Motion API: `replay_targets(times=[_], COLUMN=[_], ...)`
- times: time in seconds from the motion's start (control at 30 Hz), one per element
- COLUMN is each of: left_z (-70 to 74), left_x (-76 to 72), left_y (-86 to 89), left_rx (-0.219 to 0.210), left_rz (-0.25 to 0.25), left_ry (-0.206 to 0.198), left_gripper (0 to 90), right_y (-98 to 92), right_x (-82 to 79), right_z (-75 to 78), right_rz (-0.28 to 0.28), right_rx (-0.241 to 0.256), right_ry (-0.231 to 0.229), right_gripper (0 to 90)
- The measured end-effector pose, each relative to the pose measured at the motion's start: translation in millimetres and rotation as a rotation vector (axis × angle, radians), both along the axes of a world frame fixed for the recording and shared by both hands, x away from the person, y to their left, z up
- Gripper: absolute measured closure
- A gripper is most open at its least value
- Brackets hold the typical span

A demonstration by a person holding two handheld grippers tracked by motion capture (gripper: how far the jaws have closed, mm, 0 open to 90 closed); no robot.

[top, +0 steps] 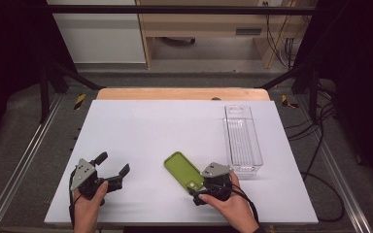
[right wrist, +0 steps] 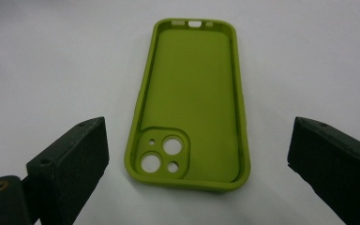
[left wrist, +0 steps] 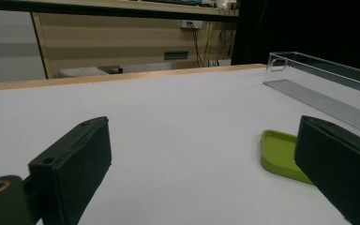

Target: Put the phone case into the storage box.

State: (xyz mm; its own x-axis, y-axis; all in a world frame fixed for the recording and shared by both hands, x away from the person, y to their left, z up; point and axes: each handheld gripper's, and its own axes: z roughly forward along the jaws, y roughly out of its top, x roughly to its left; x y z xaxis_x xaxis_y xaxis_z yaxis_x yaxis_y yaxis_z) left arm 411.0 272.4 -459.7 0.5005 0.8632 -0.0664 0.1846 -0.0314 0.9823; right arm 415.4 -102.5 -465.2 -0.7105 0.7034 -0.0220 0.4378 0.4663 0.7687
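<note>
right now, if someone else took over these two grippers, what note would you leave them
Right gripper: open, jaws on either side of the camera-cutout end of the green phone case, not touching it.
Left gripper: open, holding nothing, low over the white table at its near left.
Things: the case lies flat, hollow side up, near the front centre. The clear plastic tray stands to its right, with nothing inside that I can see.
Done: nothing gripped or moved yet, by the look of it.
Left: probably close on the case and lift it, perhaps towards the tray.
</note>
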Motion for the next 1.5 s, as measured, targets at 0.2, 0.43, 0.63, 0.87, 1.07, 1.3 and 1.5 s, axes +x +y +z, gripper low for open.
replay_targets(times=[0.2, 0.43, 0.63, 0.87, 1.07, 1.3, 1.5], left_z=[-0.6, -0.8, -0.2, -1.0, -0.7, -0.6, -0.6], left_x=[0.5, 0.7, 0.9, 1.1, 0.4, 0.7, 0.9], left_y=[-1.6, -3.6, -5.3, -8.0, -8.9, -11.2, -14.6], left_rx=[0.002, 0.004, 0.006, 0.016, 0.020, 0.025, 0.047], left_rz=[-0.008, -0.024, -0.028, -0.038, -0.044, -0.048, -0.061], left_ry=[0.004, 0.006, 0.003, 0.006, 0.002, -0.001, -0.008], left_gripper=[4.0, 3.9, 3.9, 3.9, 4.0, 4.0, 4.0], right_y=[7.6, 17.6, 19.6, 17.3, 17.1, 16.1, 14.0], right_x=[7.3, 12.1, 12.8, 11.3, 9.5, 8.3, 13.3], right_z=[-12.9, -20.9, -24.9, -26.7, -26.9, -26.9, -22.8], right_rz=[-0.005, 0.005, 0.002, -0.012, -0.024, -0.039, -0.023], right_rx=[-0.019, -0.040, -0.046, -0.035, -0.032, -0.020, -0.014], right_ry=[0.040, 0.053, 0.067, 0.060, 0.054, 0.045, 0.082], right_gripper=[6.2, 6.4, 7.3, 9.5, 12.3, 16.4, 17.4])
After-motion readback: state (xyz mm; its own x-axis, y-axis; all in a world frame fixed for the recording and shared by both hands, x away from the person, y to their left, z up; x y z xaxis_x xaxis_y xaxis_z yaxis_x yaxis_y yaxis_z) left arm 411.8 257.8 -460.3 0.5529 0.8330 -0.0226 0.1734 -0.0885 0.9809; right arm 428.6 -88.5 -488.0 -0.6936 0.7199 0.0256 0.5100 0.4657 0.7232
